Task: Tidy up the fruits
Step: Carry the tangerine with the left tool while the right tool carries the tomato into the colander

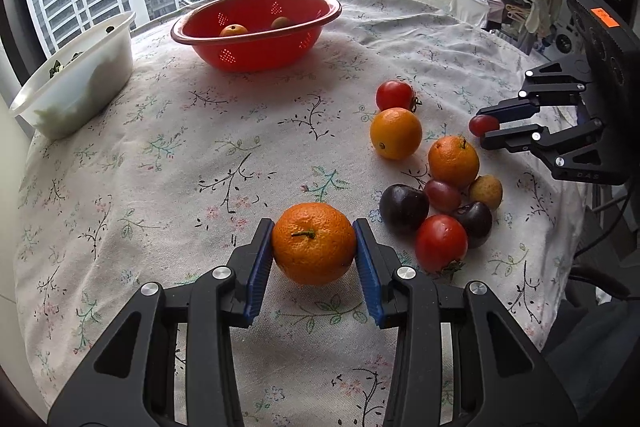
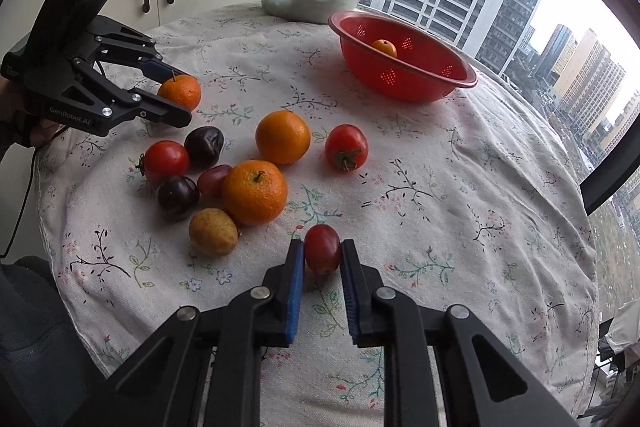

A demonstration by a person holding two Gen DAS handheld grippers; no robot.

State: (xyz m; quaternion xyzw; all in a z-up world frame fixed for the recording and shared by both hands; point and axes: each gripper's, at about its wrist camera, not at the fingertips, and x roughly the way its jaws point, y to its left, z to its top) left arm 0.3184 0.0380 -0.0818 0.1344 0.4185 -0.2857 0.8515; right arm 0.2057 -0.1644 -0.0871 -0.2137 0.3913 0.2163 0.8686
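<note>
A stemmed mandarin (image 1: pixel 314 243) is clamped between the blue pads of the left tool (image 1: pixel 314 247), nearest the left wrist camera, and rests on the floral cloth of the table (image 1: pixel 180 155). In the right wrist view, a small red grape (image 2: pixel 322 249) is gripped between the pads of the right tool (image 2: pixel 322 255), just above the cloth.

Between the two tools a loose cluster of fruit is spread on the table: a second mandarin (image 2: pixel 255 191), a smooth orange (image 2: pixel 283 136), two tomatoes (image 2: pixel 346 147) (image 2: pixel 165 157), two dark plums (image 2: pixel 177 197) (image 2: pixel 204 146), another reddish grape (image 2: pixel 213 179) and a tan, rough-skinned fruit (image 2: pixel 213 231). The second mandarin, the grape, one plum and the tan fruit are seen touching or nearly touching; the farther tomato lies apart from them.

Farther off, near the window, a red colander (image 1: pixel 256 29) is set on the table, with two small orange fruits (image 1: pixel 233 30) inside it. Beside it, at the table's edge, a white tub (image 1: pixel 76 75) holding leafy greens is placed. High-rise buildings are visible through the glass.
</note>
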